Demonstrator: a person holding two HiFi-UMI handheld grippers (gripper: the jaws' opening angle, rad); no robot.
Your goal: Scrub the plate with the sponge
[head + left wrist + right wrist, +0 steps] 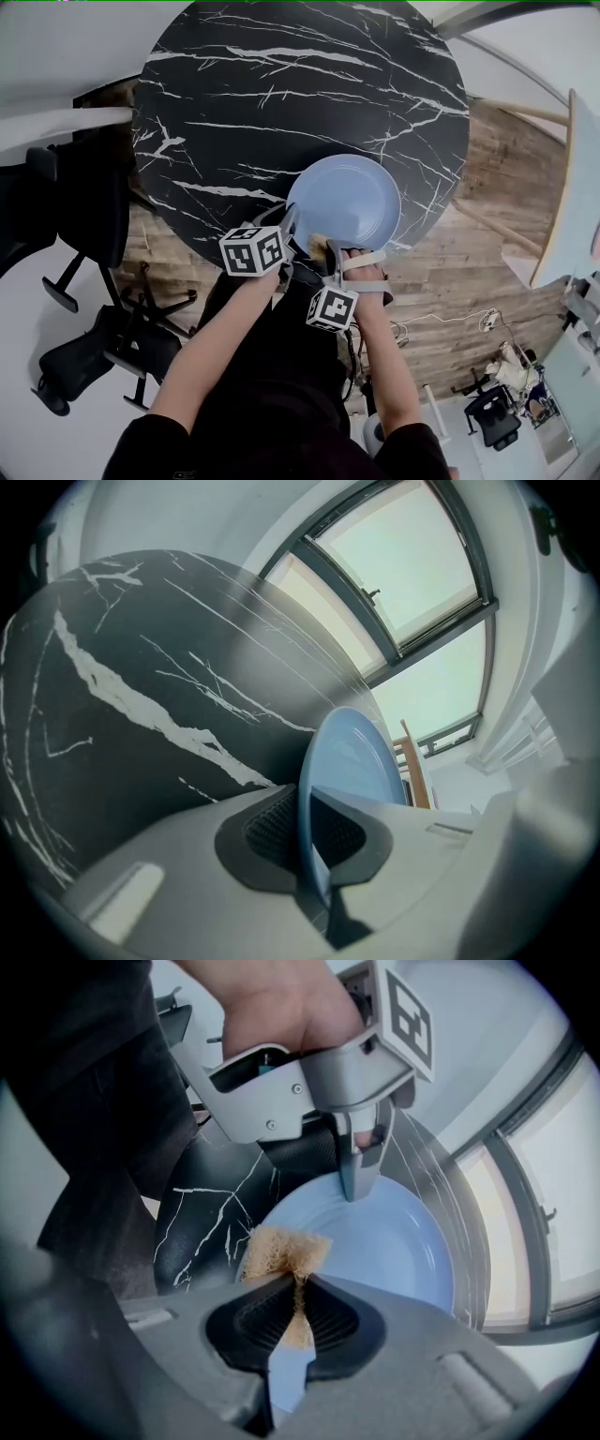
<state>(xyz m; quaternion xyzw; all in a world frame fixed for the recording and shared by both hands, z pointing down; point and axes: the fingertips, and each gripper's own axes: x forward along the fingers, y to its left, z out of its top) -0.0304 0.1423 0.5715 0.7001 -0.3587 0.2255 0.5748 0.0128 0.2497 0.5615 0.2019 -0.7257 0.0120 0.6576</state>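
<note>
Left gripper [305,832]: jaws nearly together, clamped on the rim of the blue plate [354,761], one pad on each face.
Right gripper [298,1312]: jaws clenched on the tan sponge [281,1252], which pokes out over the plate's near rim.
Plate: on the black marble table [281,94], at the edge nearest the person.
Count: one plate, one sponge, two grippers.

The plate [345,202] looks smooth and glossy, the sponge [284,1251] coarse and fibrous (the table [281,84] polished, marble-veined).
</note>
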